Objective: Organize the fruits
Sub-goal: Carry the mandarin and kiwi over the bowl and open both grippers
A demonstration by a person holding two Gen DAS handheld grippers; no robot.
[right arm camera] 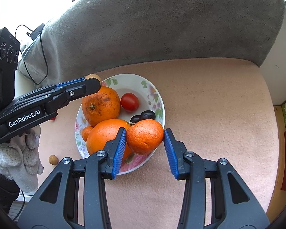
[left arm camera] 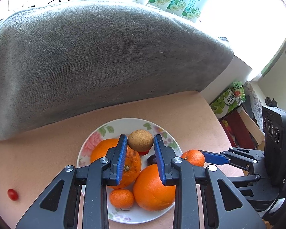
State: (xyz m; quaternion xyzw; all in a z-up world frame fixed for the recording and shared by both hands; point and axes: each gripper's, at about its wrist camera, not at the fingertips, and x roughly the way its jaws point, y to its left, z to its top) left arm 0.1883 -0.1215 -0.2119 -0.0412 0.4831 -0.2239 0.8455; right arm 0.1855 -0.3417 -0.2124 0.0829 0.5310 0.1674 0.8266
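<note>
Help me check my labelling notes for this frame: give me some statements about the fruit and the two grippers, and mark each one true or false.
1. The left gripper grips a small brown fruit. True.
2. The plate is plain white. False: it has a floral pattern.
3. A red tomato lies on the plate. True.
4. The right gripper is empty. False: it holds a mandarin over the plate's edge.
5. Every fruit is either on the plate or in a gripper. False: a cherry tomato and a second brown fruit lie on the cushion.
</note>
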